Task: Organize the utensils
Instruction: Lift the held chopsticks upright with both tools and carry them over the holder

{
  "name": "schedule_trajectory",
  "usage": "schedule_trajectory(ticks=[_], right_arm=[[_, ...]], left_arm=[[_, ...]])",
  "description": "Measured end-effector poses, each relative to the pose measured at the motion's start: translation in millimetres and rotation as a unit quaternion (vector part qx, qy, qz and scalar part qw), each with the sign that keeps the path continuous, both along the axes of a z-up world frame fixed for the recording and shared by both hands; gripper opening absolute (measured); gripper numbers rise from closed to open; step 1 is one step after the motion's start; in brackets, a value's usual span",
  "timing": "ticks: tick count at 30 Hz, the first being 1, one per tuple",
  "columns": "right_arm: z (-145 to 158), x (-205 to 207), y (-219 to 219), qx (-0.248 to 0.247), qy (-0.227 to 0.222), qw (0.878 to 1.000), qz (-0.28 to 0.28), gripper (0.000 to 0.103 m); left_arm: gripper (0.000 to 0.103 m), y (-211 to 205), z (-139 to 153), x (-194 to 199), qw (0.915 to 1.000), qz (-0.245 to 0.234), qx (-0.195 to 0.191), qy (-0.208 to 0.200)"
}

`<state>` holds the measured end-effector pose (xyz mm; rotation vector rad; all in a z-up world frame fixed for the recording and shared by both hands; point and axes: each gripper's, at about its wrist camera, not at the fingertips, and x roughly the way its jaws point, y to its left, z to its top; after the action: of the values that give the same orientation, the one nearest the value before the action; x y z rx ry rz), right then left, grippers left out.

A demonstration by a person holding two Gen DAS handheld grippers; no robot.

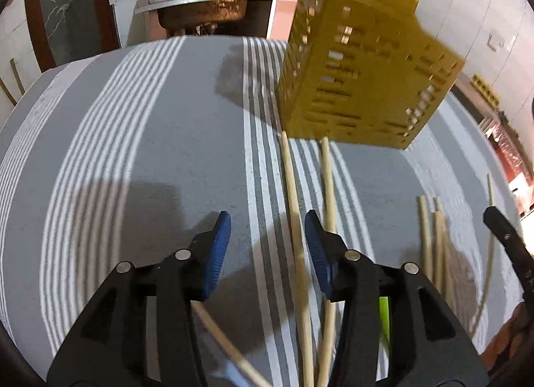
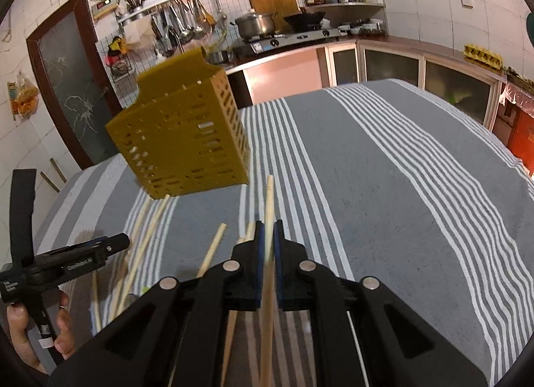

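Note:
A yellow slotted utensil basket [image 1: 360, 80] [image 2: 187, 140] stands on the grey striped tablecloth [image 1: 150, 140]. Several wooden chopsticks lie loose on the cloth in front of it. My left gripper [image 1: 267, 237] hangs open above the cloth. One loose chopstick [image 1: 293, 207] lies below the gap, close to the right pad, and a second chopstick [image 1: 328, 183] runs under that pad. My right gripper [image 2: 268, 230] is shut on a chopstick [image 2: 269, 193] whose tip sticks out past the pads, right of the basket. The right wrist view also catches the left gripper [image 2: 113, 243], held by a hand [image 2: 61, 323].
More chopsticks [image 1: 430, 240] [image 2: 213, 250] lie near the front of the cloth. Something green [image 1: 383, 317] shows behind my left gripper's right finger. The cloth [image 2: 400, 186] stretches away on the right. Beyond the table are a sink [image 1: 200, 3], a stove counter [image 2: 290, 36] and a door [image 2: 73, 86].

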<state>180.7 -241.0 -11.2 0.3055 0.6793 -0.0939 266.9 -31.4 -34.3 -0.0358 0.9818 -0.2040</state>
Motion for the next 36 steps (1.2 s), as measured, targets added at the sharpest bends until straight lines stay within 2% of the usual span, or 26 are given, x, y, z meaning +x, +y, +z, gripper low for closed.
schedule_trajectory(ticks=[4, 5, 6, 9, 10, 16, 20, 26, 36], right_arm=[[-8, 10, -1, -0.002, 0.012, 1.0, 0.001, 0.006], [-9, 11, -1, -0.002, 0.013, 1.0, 0.0, 0.006], [-10, 13, -2, -0.001, 0.015, 1.0, 0.0, 0.006], [-11, 17, 0, -0.001, 0.017, 1.0, 0.001, 0.006], [-11, 18, 2, -0.001, 0.017, 1.0, 0.002, 0.006], [-6, 19, 6, -0.004, 0.014, 1.0, 0.007, 0.006], [4, 15, 6, -0.001, 0.001, 1.0, 0.009, 0.006], [27, 0, 8, -0.002, -0.036, 0.999, 0.011, 0.006], [55, -30, 16, -0.012, -0.091, 0.996, 0.018, 0.006]], left_arm=[[0.045, -7, 0, 12, 0.9998, -0.002, 0.017, -0.007], [0.04, -7, 1, 14, 0.9998, -0.003, 0.016, -0.006], [0.027, -8, 1, 17, 0.9999, -0.005, 0.015, -0.005], [0.009, -11, -1, 26, 0.9999, -0.011, 0.007, 0.008], [0.007, -11, -1, 29, 0.9998, -0.014, 0.004, 0.012], [0.006, -8, -1, 31, 0.9998, -0.01, -0.013, 0.013], [0.006, 0, 6, 24, 0.9996, -0.002, -0.026, -0.007], [0.006, 16, 36, -8, 0.9966, 0.005, -0.05, -0.065], [0.005, 21, 90, -72, 0.9831, -0.004, -0.048, -0.177]])
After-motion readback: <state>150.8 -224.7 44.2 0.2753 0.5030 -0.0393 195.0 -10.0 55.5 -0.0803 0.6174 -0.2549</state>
